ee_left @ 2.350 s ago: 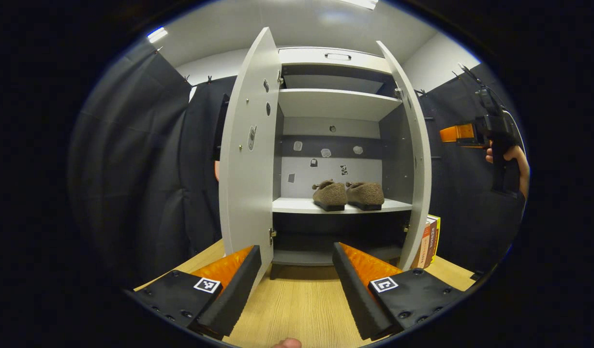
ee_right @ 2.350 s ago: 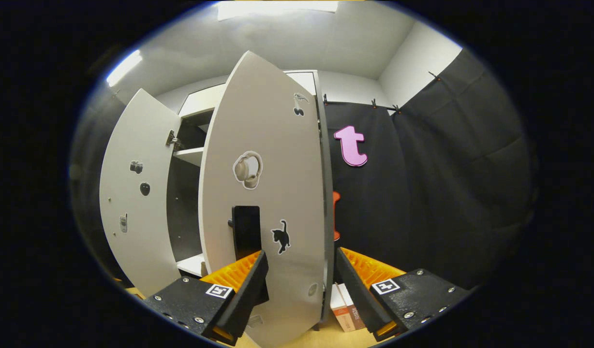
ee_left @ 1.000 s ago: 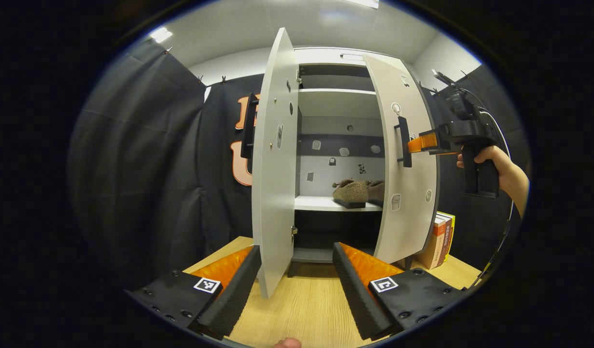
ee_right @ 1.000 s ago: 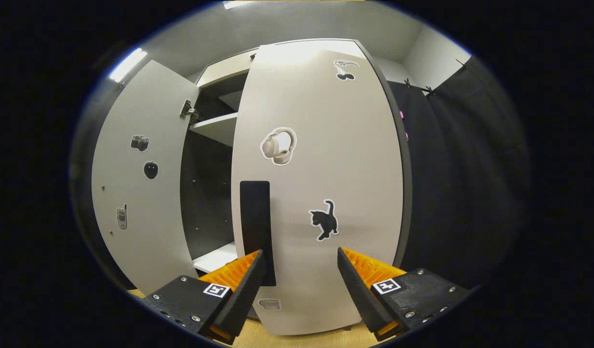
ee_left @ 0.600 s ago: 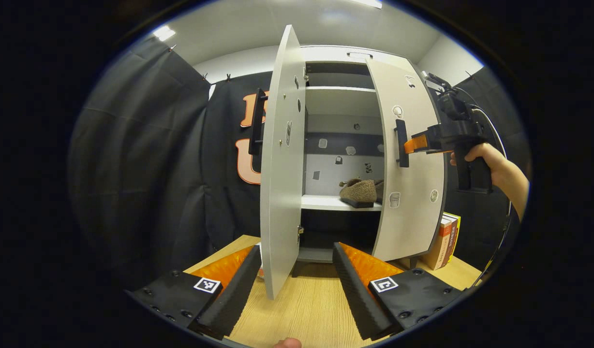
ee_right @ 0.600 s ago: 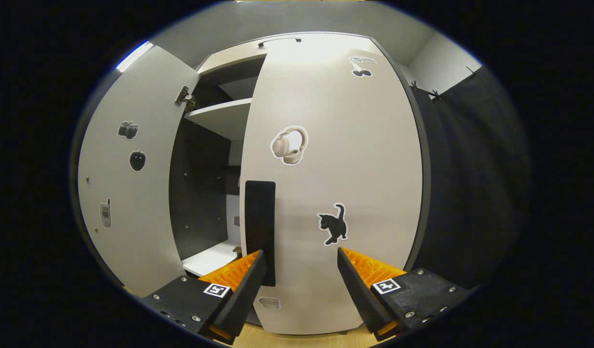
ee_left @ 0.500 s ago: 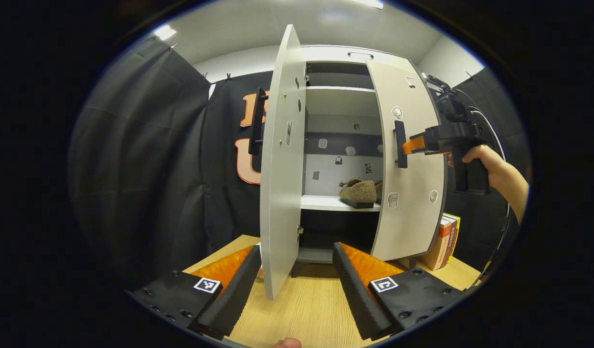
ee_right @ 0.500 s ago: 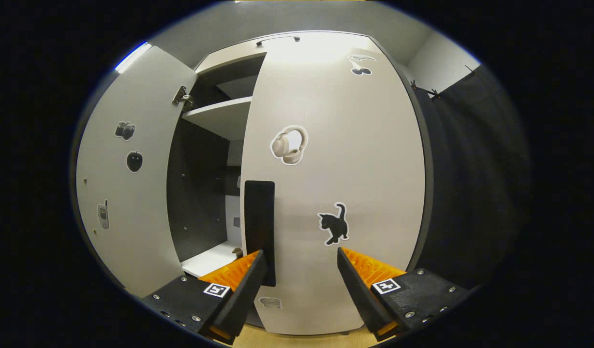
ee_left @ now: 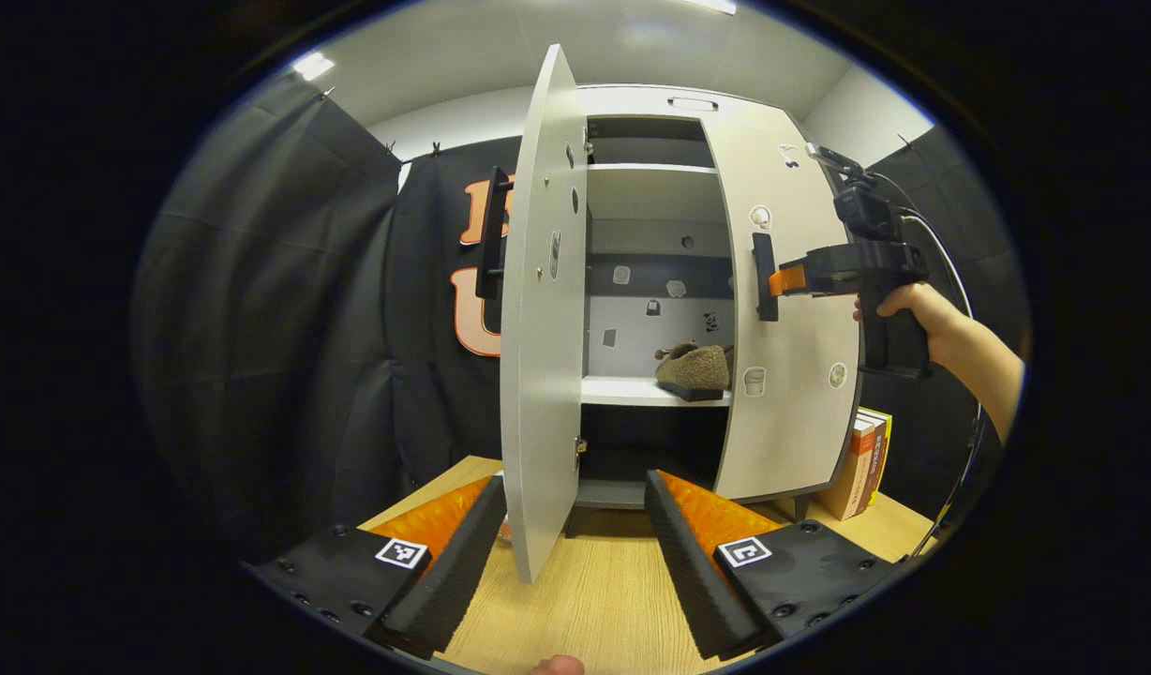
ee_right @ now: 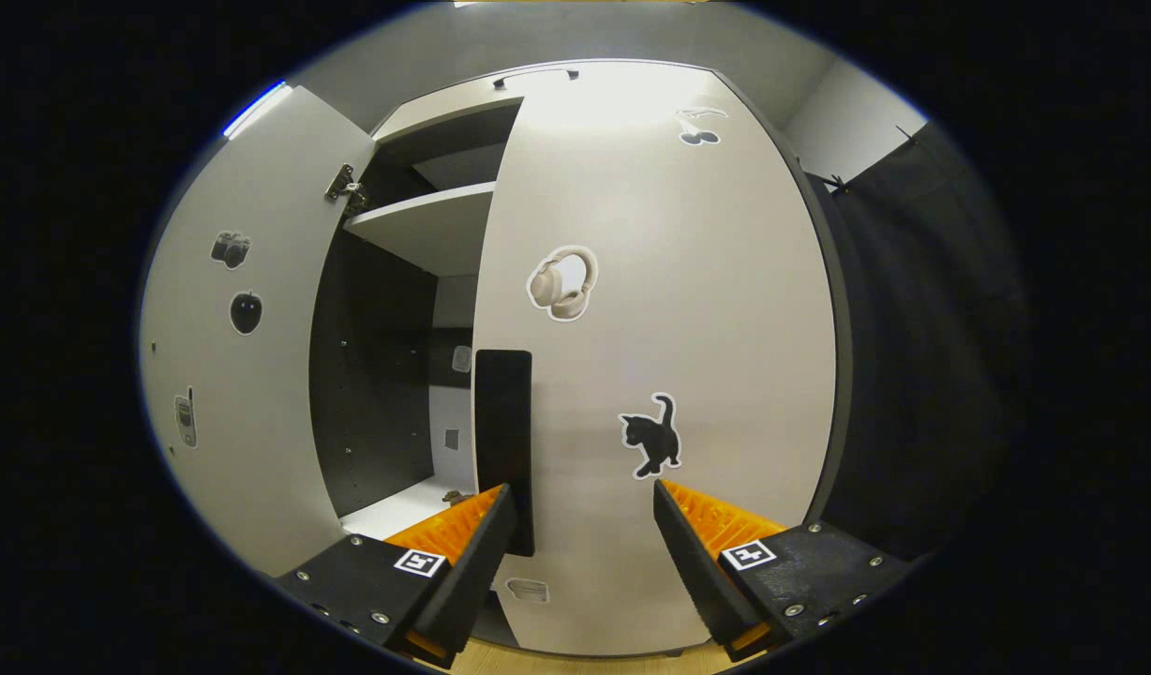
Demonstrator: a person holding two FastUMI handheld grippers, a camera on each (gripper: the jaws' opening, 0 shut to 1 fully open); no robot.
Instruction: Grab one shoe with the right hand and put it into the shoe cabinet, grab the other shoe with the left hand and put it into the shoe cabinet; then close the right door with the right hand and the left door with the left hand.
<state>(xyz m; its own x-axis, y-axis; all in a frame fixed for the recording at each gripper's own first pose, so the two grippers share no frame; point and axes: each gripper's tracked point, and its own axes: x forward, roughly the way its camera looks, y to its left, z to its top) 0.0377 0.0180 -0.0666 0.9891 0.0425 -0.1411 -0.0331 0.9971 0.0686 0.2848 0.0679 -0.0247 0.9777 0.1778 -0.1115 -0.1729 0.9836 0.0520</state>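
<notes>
A white shoe cabinet (ee_left: 650,103) stands on a wooden table. A brown fuzzy shoe (ee_left: 694,366) rests on its middle shelf (ee_left: 622,389), partly hidden by the right door (ee_left: 786,309). In the left gripper view the right gripper (ee_left: 772,281), held by a hand (ee_left: 922,309), touches that door beside its black handle (ee_left: 763,277). The left door (ee_left: 543,309) stands wide, edge-on. My left gripper (ee_left: 575,525) is open, its fingers either side of this door's lower edge. In the right gripper view my right gripper (ee_right: 580,534) is open against the right door (ee_right: 669,347), next to the handle (ee_right: 503,441).
Several books (ee_left: 861,464) stand upright on the table (ee_left: 585,600) right of the cabinet. Black cloth walls surround the booth on both sides. A cable hangs from the right gripper's body down along the right side.
The right gripper has pushed the right door further toward shut, hiding the second shoe. The left gripper has come nearer the left door's edge. Both grippers stayed open.
</notes>
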